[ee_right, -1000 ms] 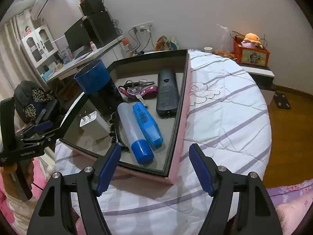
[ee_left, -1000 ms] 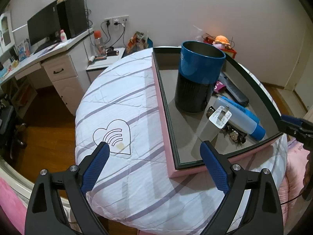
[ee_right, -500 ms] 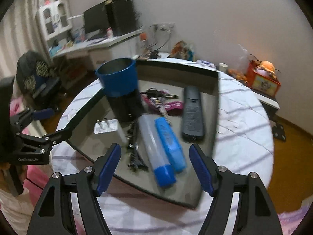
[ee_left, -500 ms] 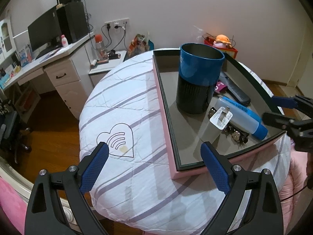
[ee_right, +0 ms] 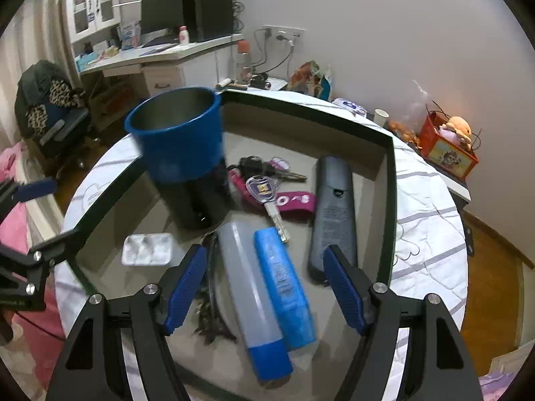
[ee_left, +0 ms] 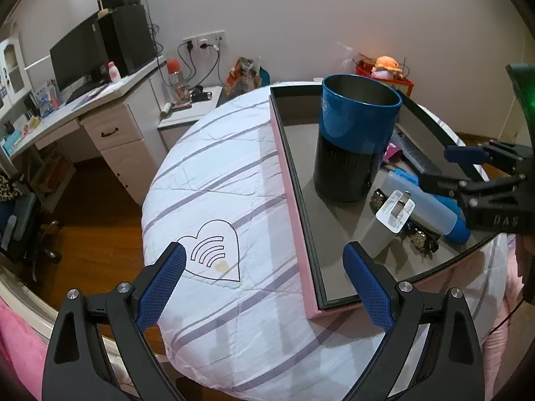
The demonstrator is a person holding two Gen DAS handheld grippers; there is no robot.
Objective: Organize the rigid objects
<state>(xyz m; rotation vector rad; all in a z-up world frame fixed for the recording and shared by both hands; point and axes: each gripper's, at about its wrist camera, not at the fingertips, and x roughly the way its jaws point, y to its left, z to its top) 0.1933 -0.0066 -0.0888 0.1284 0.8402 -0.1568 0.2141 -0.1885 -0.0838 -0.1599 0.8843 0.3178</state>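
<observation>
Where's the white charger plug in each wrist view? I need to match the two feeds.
Left wrist: white charger plug sits right of centre, standing prongs-up in the tray, just below the blue cup.
Right wrist: the plug is lower left, blurred, left of the right gripper.
Shared landmark: the blue cup, directly behind the plug in both views.

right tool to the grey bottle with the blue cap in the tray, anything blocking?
Nothing visible. The right tool hangs open above the grey bottle, which lies flat in the tray. A blue case lies tight along one side, a dark chain along the other, crowding the fingers.
</observation>
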